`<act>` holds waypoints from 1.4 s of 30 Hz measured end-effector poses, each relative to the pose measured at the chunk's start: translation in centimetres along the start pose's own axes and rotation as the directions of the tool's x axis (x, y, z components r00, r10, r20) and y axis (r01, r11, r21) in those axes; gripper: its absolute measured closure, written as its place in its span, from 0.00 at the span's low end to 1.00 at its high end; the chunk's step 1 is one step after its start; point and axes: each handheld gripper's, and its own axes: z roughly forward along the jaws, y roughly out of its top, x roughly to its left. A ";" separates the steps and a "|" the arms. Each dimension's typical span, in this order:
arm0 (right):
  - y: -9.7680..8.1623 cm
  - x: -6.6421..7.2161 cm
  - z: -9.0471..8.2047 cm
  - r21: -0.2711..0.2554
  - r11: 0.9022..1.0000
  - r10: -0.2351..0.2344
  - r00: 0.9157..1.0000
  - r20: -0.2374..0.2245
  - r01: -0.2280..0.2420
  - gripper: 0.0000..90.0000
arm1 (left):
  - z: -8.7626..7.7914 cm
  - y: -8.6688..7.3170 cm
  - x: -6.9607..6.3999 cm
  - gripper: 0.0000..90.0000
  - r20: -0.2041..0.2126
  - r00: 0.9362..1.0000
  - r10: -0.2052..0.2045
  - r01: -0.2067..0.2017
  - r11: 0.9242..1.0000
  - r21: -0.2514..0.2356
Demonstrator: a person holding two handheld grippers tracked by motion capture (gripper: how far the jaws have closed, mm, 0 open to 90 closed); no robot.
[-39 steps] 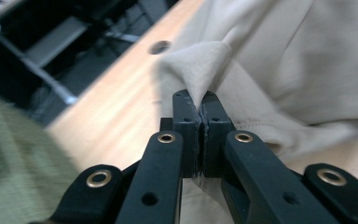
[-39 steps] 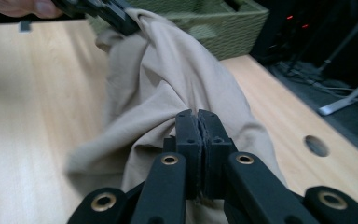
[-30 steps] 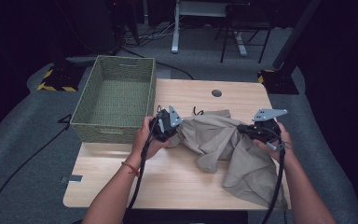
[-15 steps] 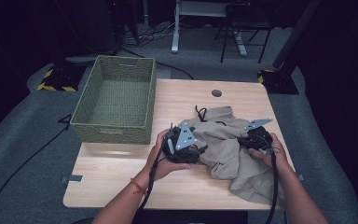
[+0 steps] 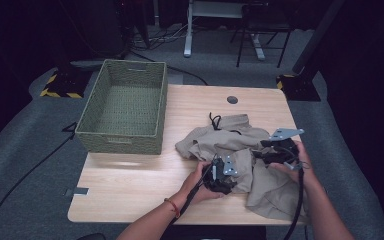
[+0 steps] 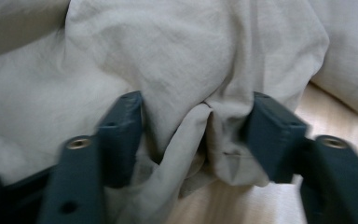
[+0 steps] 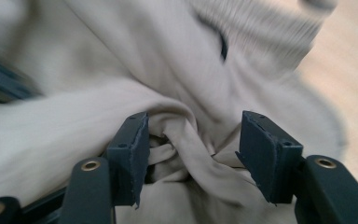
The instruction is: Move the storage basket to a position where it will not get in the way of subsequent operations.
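Now both grippers sit on the beige garment (image 5: 240, 150): left gripper (image 6: 198, 135) closing in, right gripper (image 7: 191, 149) just opening, folds bunched between unclenched jaws. No lettering legible.

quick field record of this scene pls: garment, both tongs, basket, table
garment: beige garment crumpled on the right half of the table
left tongs: left tongs just closing, a fold between the jaws, not yet pinched
right tongs: right tongs just opening, bunched fabric between the jaws, pads apart
basket: green woven basket at the table's far left, nothing in it
table: light wooden table
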 end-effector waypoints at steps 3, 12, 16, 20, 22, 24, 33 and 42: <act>-0.4 -0.8 -2.9 -0.075 0.997 -0.004 0.999 0.043 0.007 0.45 | 0.1 -0.3 0.6 0.74 -0.011 0.999 0.030 -0.030 0.999 0.027; -5.9 -3.0 -0.5 0.145 0.989 -0.043 0.999 0.017 0.040 0.72 | -2.8 -3.2 3.6 0.89 -0.078 0.997 0.012 -0.006 0.998 0.069; -6.8 -0.5 0.0 0.068 0.994 -0.073 0.992 -0.099 0.080 0.70 | -4.7 -4.3 5.0 0.90 -0.095 0.995 -0.015 0.021 0.998 0.060; -6.4 3.4 0.1 0.050 0.986 -0.147 0.972 -0.181 0.159 0.70 | -7.0 -4.3 5.2 0.91 -0.123 0.992 -0.011 0.015 0.999 0.030; -6.2 5.5 0.3 0.048 0.984 -0.158 0.962 -0.224 0.173 0.69 | -8.2 -4.3 5.0 0.91 -0.145 0.989 -0.010 0.011 1.000 0.011; -5.8 7.4 0.4 0.043 0.972 -0.211 0.941 -0.263 0.230 0.63 | -9.4 -4.6 4.9 0.91 -0.154 0.988 -0.015 0.013 1.000 -0.010; 1.3 4.8 -1.5 -0.156 0.978 -0.148 0.988 -0.052 0.139 0.47 | -10.1 -7.0 4.5 0.91 -0.117 0.993 -0.014 0.013 1.000 -0.010; 4.6 0.8 8.0 0.112 0.979 -0.160 0.984 -0.083 0.168 0.80 | -9.5 -7.9 4.3 0.91 -0.078 0.997 -0.008 0.008 1.000 -0.007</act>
